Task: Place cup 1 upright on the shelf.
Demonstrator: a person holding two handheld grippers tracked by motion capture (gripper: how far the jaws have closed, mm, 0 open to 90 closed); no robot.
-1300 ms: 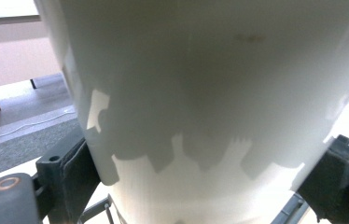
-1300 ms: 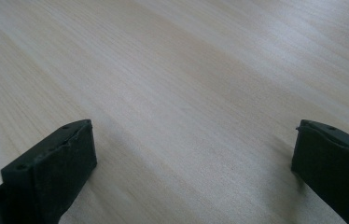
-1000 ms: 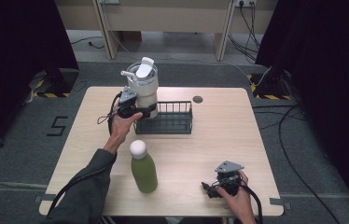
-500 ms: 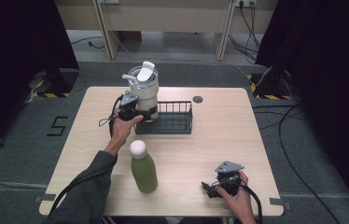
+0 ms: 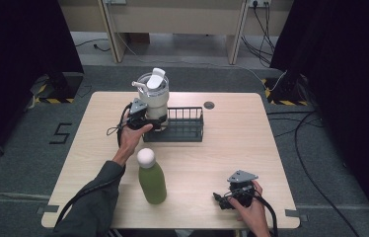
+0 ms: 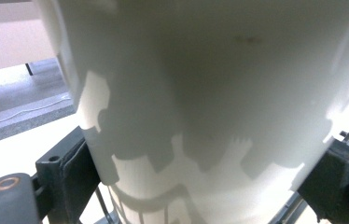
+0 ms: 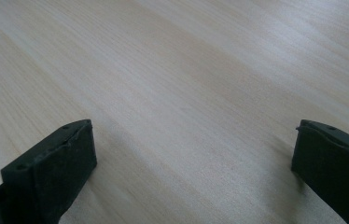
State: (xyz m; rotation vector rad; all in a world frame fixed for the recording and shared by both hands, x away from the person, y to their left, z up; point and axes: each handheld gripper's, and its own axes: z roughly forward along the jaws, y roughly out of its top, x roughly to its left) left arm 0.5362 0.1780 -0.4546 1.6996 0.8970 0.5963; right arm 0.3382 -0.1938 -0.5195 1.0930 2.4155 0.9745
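Just one tumbler (image 5: 154, 96), one green bottle (image 5: 152, 177), one rack (image 5: 182, 129).

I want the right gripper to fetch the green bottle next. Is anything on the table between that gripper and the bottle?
Nothing visible. The right gripper sits near the table's front edge, jaws open over bare wood, and the green bottle stands to its left. The strip of table between them is bare.

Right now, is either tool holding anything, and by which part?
The left tool grips the white tumbler by its lower body, at the black wire rack. The right tool is open over the table, empty.
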